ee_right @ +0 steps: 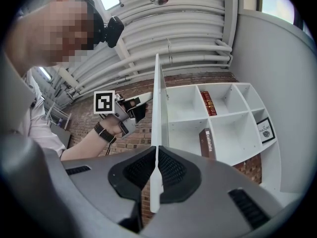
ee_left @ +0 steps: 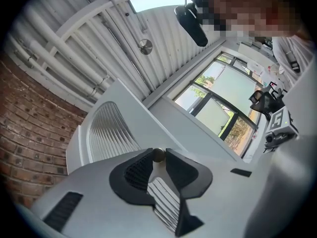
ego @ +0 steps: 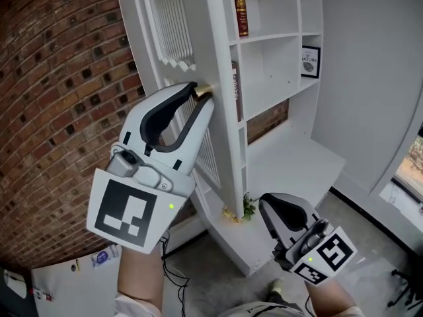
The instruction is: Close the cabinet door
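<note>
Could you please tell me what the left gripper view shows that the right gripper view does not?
Only the left gripper view: the brass knob between its jaws, the ribbed panel, windows. Only the right gripper view: shelves with books, the left gripper from outside. Both: the white cabinet door and ceiling pipes.

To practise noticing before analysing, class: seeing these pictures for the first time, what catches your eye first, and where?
The big left gripper fills the middle of the head view, its jaws pinching a small brass knob on the open white cabinet door. A red brick wall on the left contrasts with white shelves on the right.
</note>
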Tool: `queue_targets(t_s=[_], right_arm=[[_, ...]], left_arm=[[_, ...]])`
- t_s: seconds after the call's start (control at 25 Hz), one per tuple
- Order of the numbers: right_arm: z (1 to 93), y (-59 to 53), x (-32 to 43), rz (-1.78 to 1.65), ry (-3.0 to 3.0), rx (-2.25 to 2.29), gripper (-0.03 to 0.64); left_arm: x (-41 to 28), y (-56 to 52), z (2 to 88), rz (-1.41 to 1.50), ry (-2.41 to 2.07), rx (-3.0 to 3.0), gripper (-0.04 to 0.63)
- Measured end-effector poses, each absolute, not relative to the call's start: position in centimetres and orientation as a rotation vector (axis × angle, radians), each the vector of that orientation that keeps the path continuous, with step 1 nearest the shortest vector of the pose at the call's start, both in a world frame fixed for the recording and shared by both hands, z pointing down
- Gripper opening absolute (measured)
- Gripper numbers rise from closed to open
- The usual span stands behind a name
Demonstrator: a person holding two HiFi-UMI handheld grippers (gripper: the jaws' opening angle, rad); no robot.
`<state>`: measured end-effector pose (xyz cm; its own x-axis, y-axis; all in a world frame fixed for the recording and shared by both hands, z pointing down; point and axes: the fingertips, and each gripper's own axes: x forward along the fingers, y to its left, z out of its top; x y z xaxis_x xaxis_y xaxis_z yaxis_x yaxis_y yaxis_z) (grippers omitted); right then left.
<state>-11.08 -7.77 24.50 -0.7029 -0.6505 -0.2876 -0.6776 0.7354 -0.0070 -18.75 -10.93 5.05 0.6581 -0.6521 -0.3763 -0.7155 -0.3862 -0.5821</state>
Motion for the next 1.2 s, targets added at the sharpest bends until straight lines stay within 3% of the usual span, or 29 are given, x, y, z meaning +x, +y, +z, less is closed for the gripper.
queue_targets(t_s=[0.8,1.2], right_arm=[[26.4,-9.4,-5.6,0.103,2.549,-1.272,0.02],[26.6,-15.4,-2.2,0.08,2.546,-1.202,0.02]], left_arm=[[-12.8,-15.7,4.7,0.147,1.108,-2.141,0.083],[-8.9,-20.1,4.4,0.178,1.163,-2.087,0.08]])
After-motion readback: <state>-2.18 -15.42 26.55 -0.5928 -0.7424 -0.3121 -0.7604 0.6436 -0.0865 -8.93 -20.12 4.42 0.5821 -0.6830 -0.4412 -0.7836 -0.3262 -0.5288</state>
